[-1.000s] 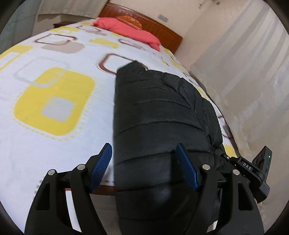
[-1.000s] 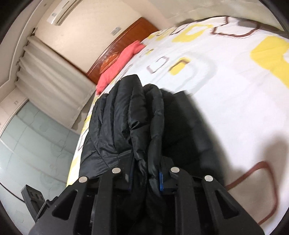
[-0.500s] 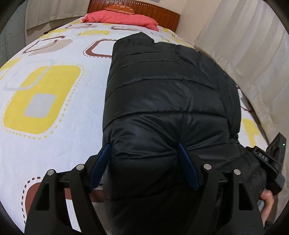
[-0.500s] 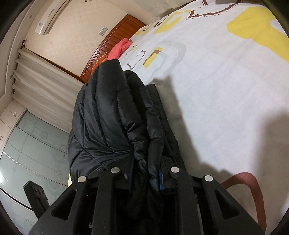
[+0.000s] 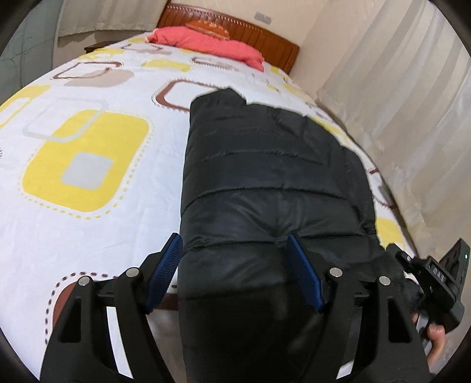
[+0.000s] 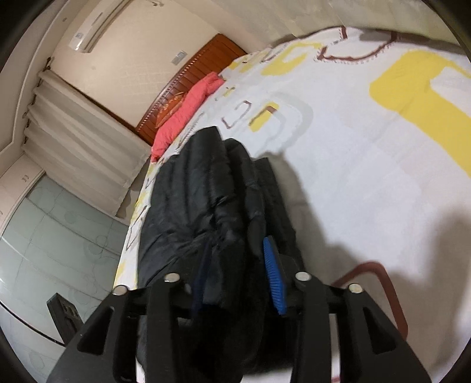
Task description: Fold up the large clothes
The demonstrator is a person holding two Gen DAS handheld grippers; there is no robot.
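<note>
The black jacket (image 5: 270, 182) lies folded long on the bed (image 5: 88, 165), its near end between the wide left gripper (image 5: 235, 268) and the right gripper (image 6: 235, 271), just opening, apparently released; cross-folds probably remain.

- only legible thing i can spot is white lettering on the right gripper (image 5: 435, 272) body, seen from the left wrist view, looks like "DAS"
- wall plate (image 5: 264, 18) above the headboard (image 5: 235, 26) and the air conditioner (image 6: 97, 25) badge are too blurry to read
</note>
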